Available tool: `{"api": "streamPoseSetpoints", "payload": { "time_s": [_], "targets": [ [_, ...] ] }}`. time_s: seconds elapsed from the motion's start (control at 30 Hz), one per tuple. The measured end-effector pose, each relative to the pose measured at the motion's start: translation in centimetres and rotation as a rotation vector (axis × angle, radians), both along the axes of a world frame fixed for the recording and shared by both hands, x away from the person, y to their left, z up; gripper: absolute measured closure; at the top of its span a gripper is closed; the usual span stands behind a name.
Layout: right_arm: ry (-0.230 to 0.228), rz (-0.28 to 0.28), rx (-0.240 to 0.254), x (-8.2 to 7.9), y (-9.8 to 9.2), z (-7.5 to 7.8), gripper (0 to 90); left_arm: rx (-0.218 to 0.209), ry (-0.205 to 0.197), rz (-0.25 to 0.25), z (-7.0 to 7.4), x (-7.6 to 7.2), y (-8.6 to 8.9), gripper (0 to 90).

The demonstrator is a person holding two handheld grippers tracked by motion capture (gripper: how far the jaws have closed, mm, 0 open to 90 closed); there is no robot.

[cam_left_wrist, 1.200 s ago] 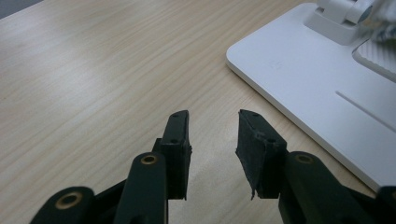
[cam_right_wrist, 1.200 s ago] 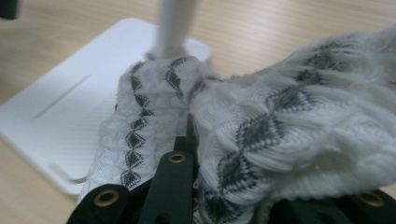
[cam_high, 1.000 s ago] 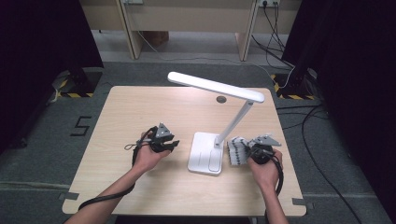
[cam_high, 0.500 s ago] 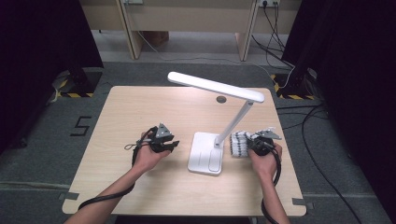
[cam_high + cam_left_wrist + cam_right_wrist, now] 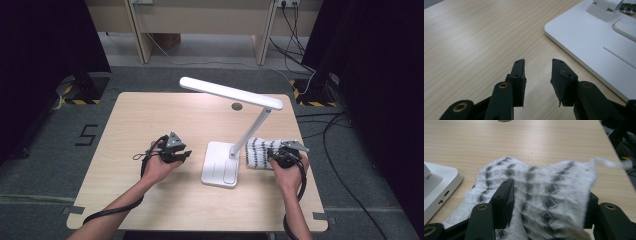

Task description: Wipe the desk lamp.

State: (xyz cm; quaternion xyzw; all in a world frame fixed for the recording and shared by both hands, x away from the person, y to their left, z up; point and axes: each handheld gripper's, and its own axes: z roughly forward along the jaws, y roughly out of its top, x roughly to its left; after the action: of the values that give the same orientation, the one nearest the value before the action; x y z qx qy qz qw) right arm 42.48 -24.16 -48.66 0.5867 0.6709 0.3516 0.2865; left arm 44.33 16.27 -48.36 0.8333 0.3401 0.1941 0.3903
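A white cloth with dark diamond checks [image 5: 257, 150] [image 5: 544, 177] lies on the table just right of the white desk lamp's base [image 5: 220, 162]. My right gripper [image 5: 273, 156] [image 5: 547, 195] sits at the cloth's right end. Its jaws have just been opening and now stand wide, the cloth loose between them and draped over the right jaw. Left of the lamp base [image 5: 599, 37], my left gripper [image 5: 187, 154] [image 5: 537, 72] hovers low over bare wood, open with nothing between its fingers.
The lamp's slanted arm and long head [image 5: 230, 92] hang over the middle of the wooden table [image 5: 150, 115]. A round cable hole [image 5: 237, 106] sits near the far edge. Cables trail from both hands off the front edge. Dark floor surrounds the table.
The right hand has moved left toward the lamp stem and a little down with the cloth. Its jaws have opened and the cloth now rests on the table. The left hand has kept still.
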Motion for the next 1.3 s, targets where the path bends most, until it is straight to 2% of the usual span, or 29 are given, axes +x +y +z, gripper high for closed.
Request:
{"api": "streamPoseSetpoints", "payload": {
  "time_s": [0.37,0.8,0.93,1.1,1.17,1.23,1.3],
  "targets": [
    [-0.039,0.003,-0.026,-2.6,-0.6,1.2,42.0,-0.002,-0.007,0.009,0.5,0.0,1.1,60.5],
    [-0.052,0.041,-0.043,-5.3,-0.1,0.8,41.9,-0.009,-0.017,0.023,1.2,-0.4,3.0,54.0],
    [-0.066,0.027,-0.048,-5.7,-0.5,1.0,41.7,-0.005,-0.021,0.024,1.3,-0.6,3.6,54.2],
    [-0.08,-0.02,-0.055,-5.8,-2.1,1.5,40.4,-0.01,-0.018,0.02,1.3,-0.9,3.7,54.9],
    [-0.087,-0.031,-0.045,-5.9,-2.3,1.8,44.1,-0.015,-0.015,0.012,1.3,-1.0,3.5,55.5],
    [-0.1,-0.011,-0.048,-6.2,-2.1,2.2,50.3,-0.019,-0.011,0.001,1.2,-1.2,3.3,56.8],
    [-0.093,0.024,-0.053,-6.6,-1.3,2.4,57.6,-0.021,-0.003,-0.019,1.1,-1.4,2.9,58.3]
  ]
}}
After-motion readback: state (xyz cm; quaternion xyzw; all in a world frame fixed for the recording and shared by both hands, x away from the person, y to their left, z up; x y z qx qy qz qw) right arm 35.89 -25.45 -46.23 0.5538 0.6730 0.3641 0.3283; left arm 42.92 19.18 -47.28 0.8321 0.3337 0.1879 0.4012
